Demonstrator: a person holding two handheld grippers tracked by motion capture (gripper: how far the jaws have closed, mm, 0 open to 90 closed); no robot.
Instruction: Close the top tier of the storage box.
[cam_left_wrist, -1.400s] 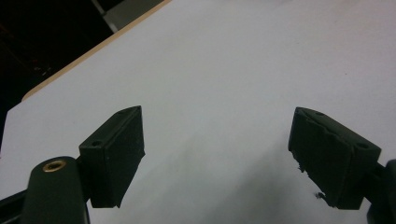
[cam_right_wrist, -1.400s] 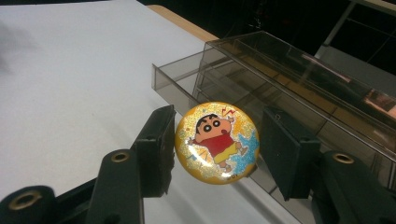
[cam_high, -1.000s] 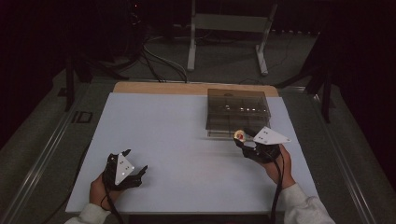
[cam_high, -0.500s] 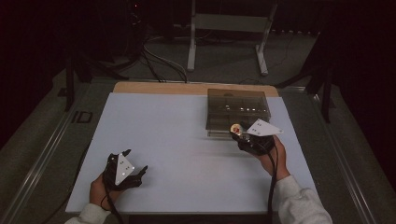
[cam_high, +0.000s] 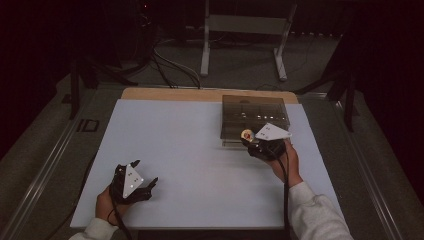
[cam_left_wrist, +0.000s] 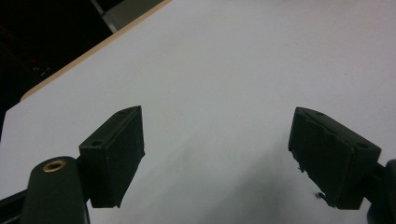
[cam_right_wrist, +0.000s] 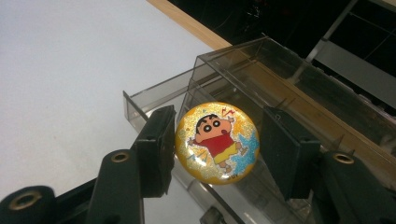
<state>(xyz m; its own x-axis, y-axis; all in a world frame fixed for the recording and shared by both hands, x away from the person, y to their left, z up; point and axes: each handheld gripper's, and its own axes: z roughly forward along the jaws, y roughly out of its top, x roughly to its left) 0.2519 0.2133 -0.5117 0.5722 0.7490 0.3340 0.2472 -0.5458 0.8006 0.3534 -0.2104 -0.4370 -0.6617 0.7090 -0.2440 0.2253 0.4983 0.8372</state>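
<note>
Over the clear plastic organizer box (cam_high: 254, 117), the right gripper (cam_right_wrist: 215, 144) has edged forward, jaws pinching a cartoon badge (cam_right_wrist: 217, 142), ready to drop; the left gripper (cam_high: 131, 181) idles, jaws spread.

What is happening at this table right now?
A person works with a gripper in each hand. The right gripper holds a round cartoon badge between its jaws at the near edge of a clear plastic box, over its pulled-out drawer. The left gripper rests open above the white tabletop, holding nothing.
</note>
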